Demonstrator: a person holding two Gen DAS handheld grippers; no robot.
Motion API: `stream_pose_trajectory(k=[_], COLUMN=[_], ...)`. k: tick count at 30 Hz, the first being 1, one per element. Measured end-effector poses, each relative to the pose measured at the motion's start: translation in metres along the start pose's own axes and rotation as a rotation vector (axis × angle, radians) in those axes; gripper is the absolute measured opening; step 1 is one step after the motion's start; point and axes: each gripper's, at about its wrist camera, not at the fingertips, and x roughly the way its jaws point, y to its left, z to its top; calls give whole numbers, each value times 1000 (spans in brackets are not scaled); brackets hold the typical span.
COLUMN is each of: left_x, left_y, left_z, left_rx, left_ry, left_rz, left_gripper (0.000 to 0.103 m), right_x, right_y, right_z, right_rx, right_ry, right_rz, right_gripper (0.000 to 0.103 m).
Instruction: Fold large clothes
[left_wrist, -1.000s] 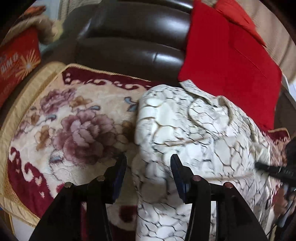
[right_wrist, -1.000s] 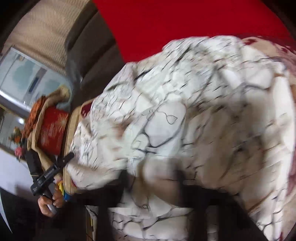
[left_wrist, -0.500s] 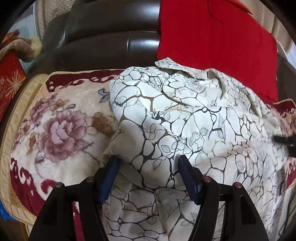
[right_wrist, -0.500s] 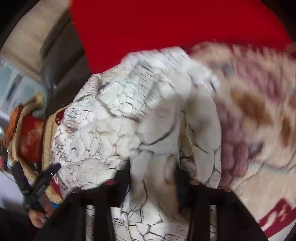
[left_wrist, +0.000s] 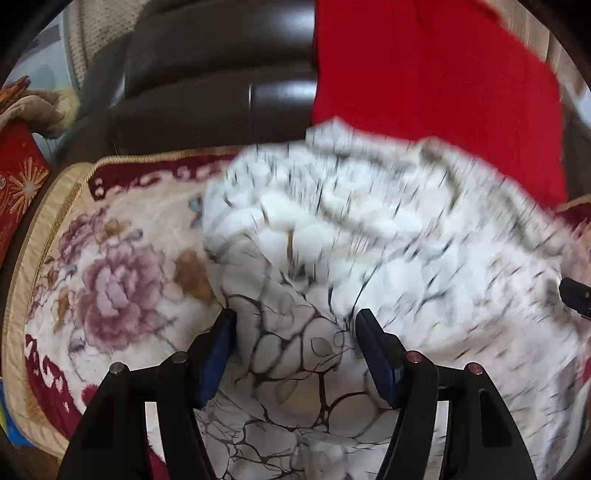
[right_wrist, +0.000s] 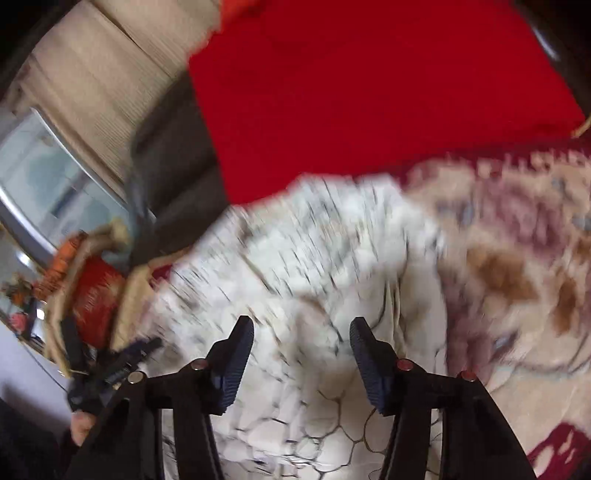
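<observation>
At the bottom of the left wrist view, the left gripper (left_wrist: 295, 325) has its two blue-padded fingers spread wide, with white cloth bunched between them but not pinched; the garment (left_wrist: 332, 258), white with a dark crackle pattern, fills the centre and right of the frame, blurred toward its far edge. At the bottom of the right wrist view, the right gripper (right_wrist: 301, 334) is likewise wide apart over the same garment (right_wrist: 295, 277), its pads clear of the cloth on both sides. The garment's left edge in the left view falls on a floral blanket (left_wrist: 110, 280), cream with pink blooms and a dark red border, which lies bare across the lower left; in the right view the blanket (right_wrist: 517, 258) shows bare at right. Beyond, a red cushion (left_wrist: 424, 92) meets the garment's far edge at upper right; a dark brown sofa back (left_wrist: 214, 74) crosses the top centre. At far left of the right view, the other gripper and the hand holding it appear small and blurred.
</observation>
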Motion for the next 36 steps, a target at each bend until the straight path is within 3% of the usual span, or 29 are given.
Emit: stream_pose_trajectory(k=[2,5,10,12,14,17,19,21,24,27,30,33,36], left_x=[11,0,-38,-43,-33,-14,-15,-29,-56,-84,-107,-117,-117], left_y=[-5,-6,5,5,6,8,9,11,23,46,74,96,121], left_z=[-6,-7,-18,-26,-34,-42,-40,-38,-45,-68,-110,-149,-199], left_rx=[37,59,34,45,46,15,13,22,13,-1,-6,-21,-88], left_ry=[21,13,-80,-91,-50,23,28,6,-29,-47,-46,-8,59], left_rz=[36,33,-21,-7,5,-12,-7,-17,-40,-66,-46,-25,-94], left_gripper=[69,69,69,71,72,72,72,72,72,75,83,83,84], right_x=[27,21,-18,-32,-26,16,18,7,-19,-50,-80,-102,-119], right_y=[-9,-3,4,11,17,6,6,14,19,16,2,-14,-35], right_z=[-9,-10,-12,-19,-26,-40,-41,-39,-36,-43,-58,-73,-91], right_rx=[9,-24,-19,-60,-86,-69,-66,-67,-69,-73,-79,-70,-50], right_ry=[82,63,7,-22,15,154,143,142,125,81,71,80,83], right_rz=[-46,-59,33,68,66,-13,-23,-16,65,112,126,128,114], right_gripper=[50,47,47,48,49,49,49,54,66,78,78,78,79])
